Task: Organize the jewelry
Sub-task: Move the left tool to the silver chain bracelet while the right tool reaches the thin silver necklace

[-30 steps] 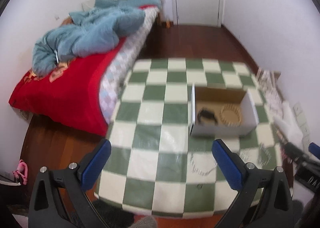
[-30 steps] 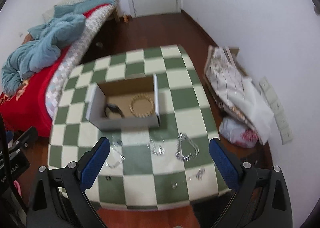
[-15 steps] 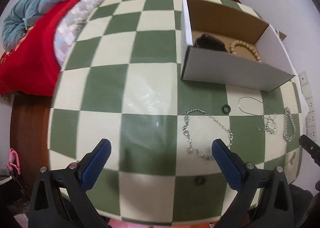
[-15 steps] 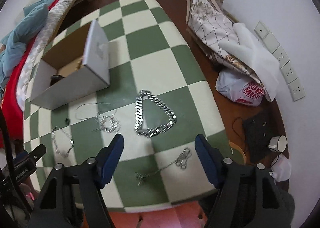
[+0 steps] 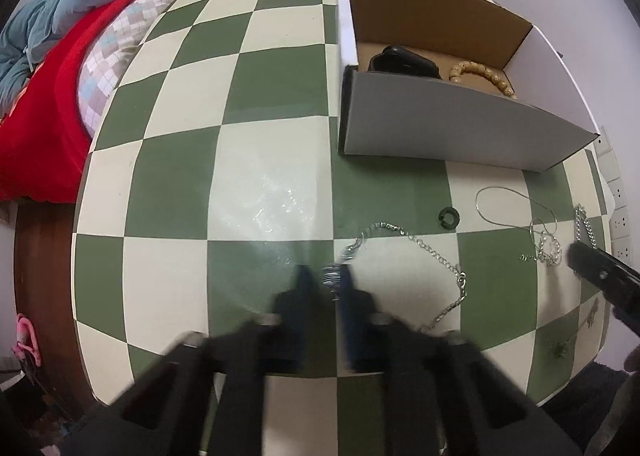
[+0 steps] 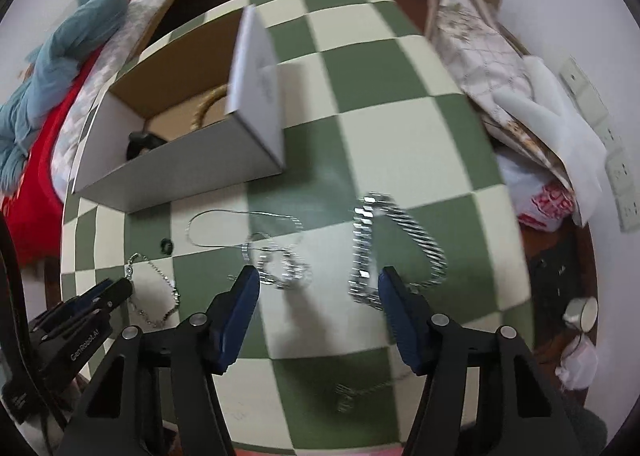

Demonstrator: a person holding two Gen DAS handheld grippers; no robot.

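My left gripper [image 5: 326, 282] is shut on one end of a silver chain bracelet [image 5: 434, 256] that lies on the green-and-cream checked table [image 5: 180, 184]. An open cardboard box [image 5: 452, 124] behind it holds a black item [image 5: 400, 62] and a wooden bead bracelet [image 5: 484, 76]. My right gripper [image 6: 318, 276] is open just above the table, with a thin silver necklace with pendant [image 6: 276, 256] at its left finger and a heavy silver link chain [image 6: 396, 244] at its right finger. The left gripper [image 6: 116, 290] shows at the left of the right wrist view.
A small dark ring [image 5: 448, 214] lies in front of the box. Another small chain [image 6: 360, 392] lies near the table's front edge. A red bed with blue bedding [image 5: 48, 28] is to the left. Bags and cloth [image 6: 520, 116] lie on the floor to the right.
My left gripper has dropped to the table and shut on the bracelet's end. My right gripper has come lower and closer to the thin necklace and the heavy chain, jaws still open.
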